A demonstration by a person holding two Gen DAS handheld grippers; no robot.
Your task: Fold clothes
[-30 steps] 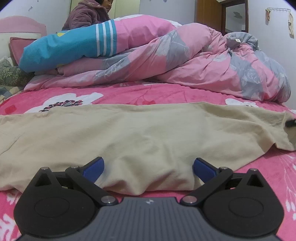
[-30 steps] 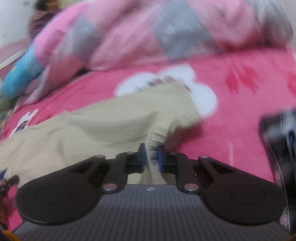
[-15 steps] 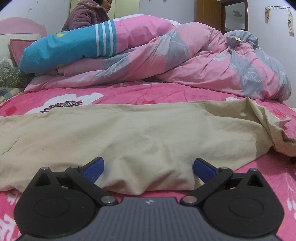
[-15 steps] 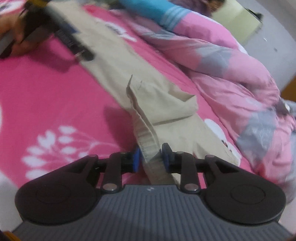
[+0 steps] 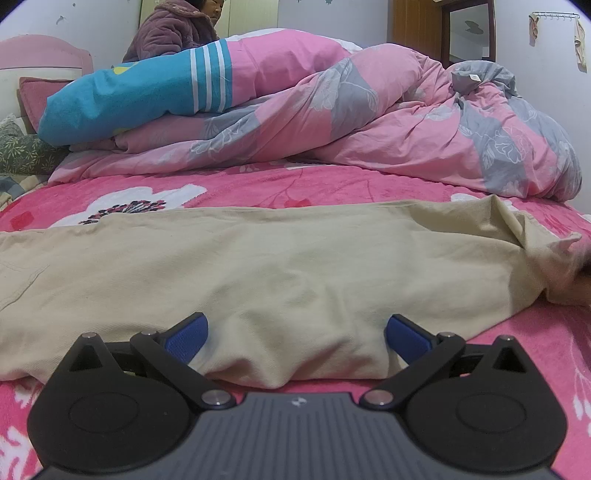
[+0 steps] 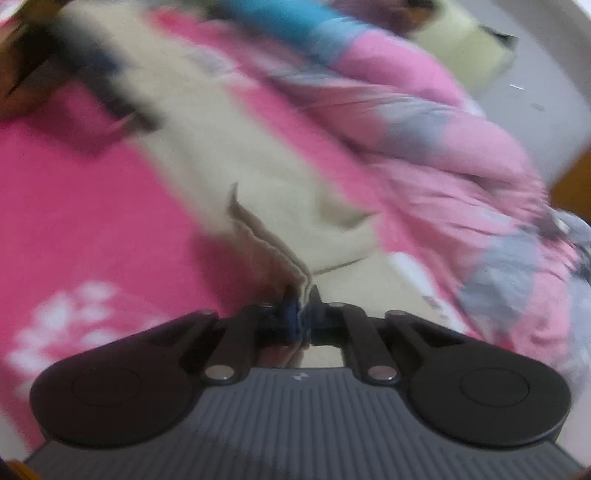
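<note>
Beige trousers [image 5: 258, 266] lie spread across the pink floral bedspread [image 5: 258, 184]. My left gripper [image 5: 295, 339] rests at their near edge, open wide, with a bulge of cloth between its blue pads [image 5: 186, 338]. The trousers' right end [image 5: 535, 251] is lifted and creased. In the blurred right wrist view my right gripper [image 6: 301, 310] is closing its jaws, the pads pinching the trousers' [image 6: 258, 147] seamed edge. The left gripper [image 6: 92, 74] shows there as a dark smear at the top left.
A pink and grey duvet [image 5: 369, 122] and a blue and pink pillow [image 5: 147, 88] are heaped along the far side of the bed. A person in a purple jacket [image 5: 173, 26] sits behind them. A wall and a wooden door [image 5: 417, 33] stand beyond.
The right gripper rolled and swung along the bed with the trousers' edge, loosened, then pinched it again. The trousers' right end rose and creased. The left gripper kept still.
</note>
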